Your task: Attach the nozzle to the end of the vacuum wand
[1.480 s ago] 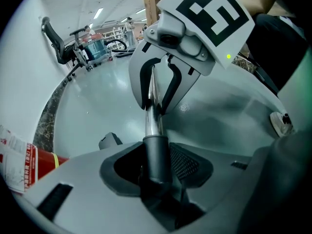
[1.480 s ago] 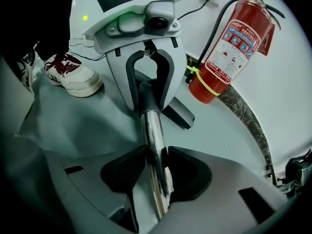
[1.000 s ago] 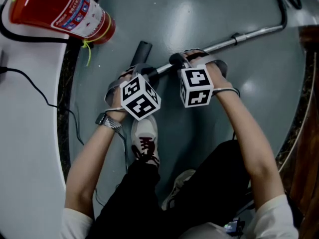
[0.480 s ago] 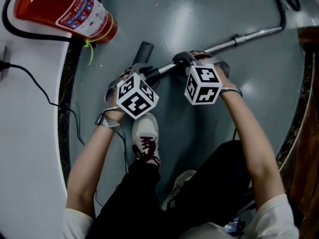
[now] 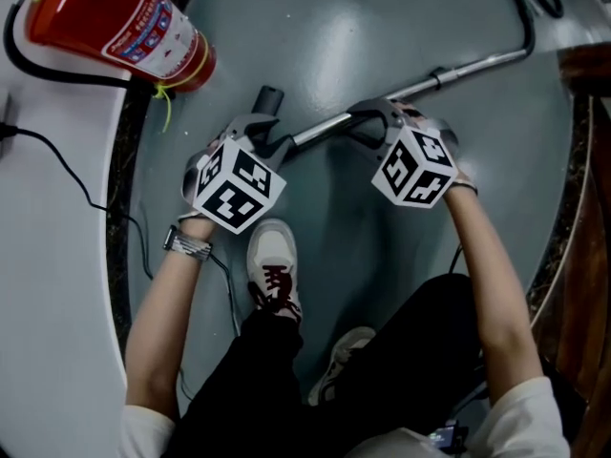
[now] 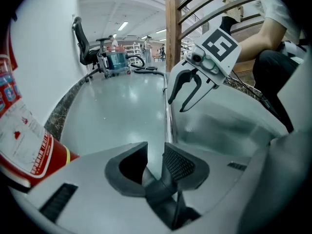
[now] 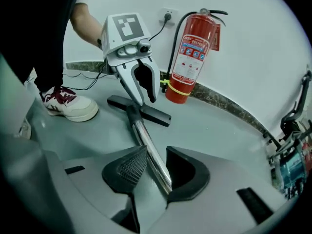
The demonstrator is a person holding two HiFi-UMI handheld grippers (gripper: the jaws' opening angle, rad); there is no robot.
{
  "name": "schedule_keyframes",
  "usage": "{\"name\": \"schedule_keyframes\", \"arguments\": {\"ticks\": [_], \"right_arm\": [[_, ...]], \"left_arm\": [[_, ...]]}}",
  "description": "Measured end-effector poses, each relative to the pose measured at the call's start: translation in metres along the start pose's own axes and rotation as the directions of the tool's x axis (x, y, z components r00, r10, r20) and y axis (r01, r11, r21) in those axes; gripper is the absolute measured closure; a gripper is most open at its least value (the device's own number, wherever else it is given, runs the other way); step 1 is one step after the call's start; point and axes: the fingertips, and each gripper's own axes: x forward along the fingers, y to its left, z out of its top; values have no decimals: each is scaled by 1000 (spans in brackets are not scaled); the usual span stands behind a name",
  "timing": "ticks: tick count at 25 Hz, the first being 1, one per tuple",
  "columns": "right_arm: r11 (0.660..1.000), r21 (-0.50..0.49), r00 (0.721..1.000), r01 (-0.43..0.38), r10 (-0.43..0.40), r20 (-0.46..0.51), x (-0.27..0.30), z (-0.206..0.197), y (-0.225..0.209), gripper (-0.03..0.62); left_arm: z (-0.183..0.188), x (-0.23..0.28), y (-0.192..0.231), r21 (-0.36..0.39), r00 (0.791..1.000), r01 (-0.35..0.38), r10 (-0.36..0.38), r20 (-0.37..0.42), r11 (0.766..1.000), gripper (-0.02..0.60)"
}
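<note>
Chrome wand (image 7: 146, 140) is clamped by right gripper (image 7: 156, 156), nozzle (image 7: 155, 116) neck by left gripper (image 6: 156, 152), jaws just tightened; nozzle's T-shape is only shown in right gripper view.

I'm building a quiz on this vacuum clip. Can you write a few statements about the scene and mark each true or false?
1. The wand runs between the jaws of the right claw. True; they have just been closing on it.
2. The fire extinguisher is blue. False: it is red.
3. The left claw is at the nozzle end of the wand. True; its jaws have just been closing, with the nozzle's black neck between them.
4. The shoe rests on the nozzle. False: it stands on the floor, apart from the nozzle.
</note>
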Motion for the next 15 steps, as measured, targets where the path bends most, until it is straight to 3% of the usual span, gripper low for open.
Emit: {"name": "schedule_keyframes", "arguments": {"ticks": [3, 8, 15], "right_arm": [[995, 76, 998, 57, -59, 29, -18, 1, -13, 501], [971, 170, 976, 170, -189, 103, -60, 14, -44, 520], [953, 165, 943, 255, -283, 176, -105, 46, -59, 551]], "left_arm": [[16, -13, 10, 10, 997, -47, 46, 54, 999, 495], [38, -37, 18, 42, 985, -123, 117, 129, 991, 561], [65, -62, 17, 156, 971, -182, 154, 181, 971, 580]]}}
